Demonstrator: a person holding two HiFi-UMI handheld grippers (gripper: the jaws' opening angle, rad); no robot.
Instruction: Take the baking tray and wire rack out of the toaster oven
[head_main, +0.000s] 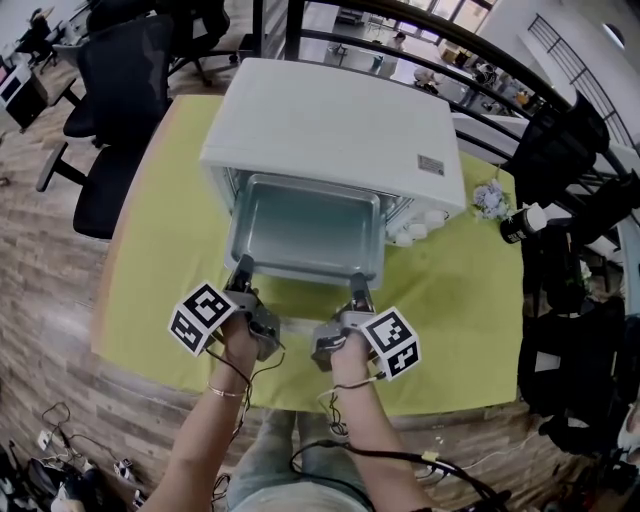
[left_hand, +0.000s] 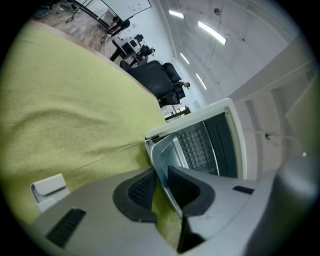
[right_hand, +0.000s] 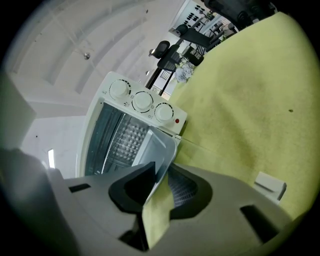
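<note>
Jutting partway out of the open front of the toaster oven (head_main: 330, 130), the baking tray (head_main: 305, 225) is a shallow grey metal pan with its front rim toward the person. The left gripper (head_main: 241, 270) holds that rim near the tray's left front corner; its fingers (left_hand: 141, 190) are closed on the thin metal edge, which runs between the dark ribbed pads. The right gripper (head_main: 358, 291) has the rim near the right front corner in the same way, with its fingers (right_hand: 182, 187) pinched onto the edge. Behind the tray, inside the oven cavity, the wire rack (right_hand: 125, 137) shows as a metal grid. Three white knobs (right_hand: 142, 101) line the oven's right-hand panel. The oven stands on a surface (head_main: 460, 300) covered in yellow-green cloth, and a black office chair (head_main: 125, 110) sits beyond the surface's left edge on the wooden floor (head_main: 60, 330).
</note>
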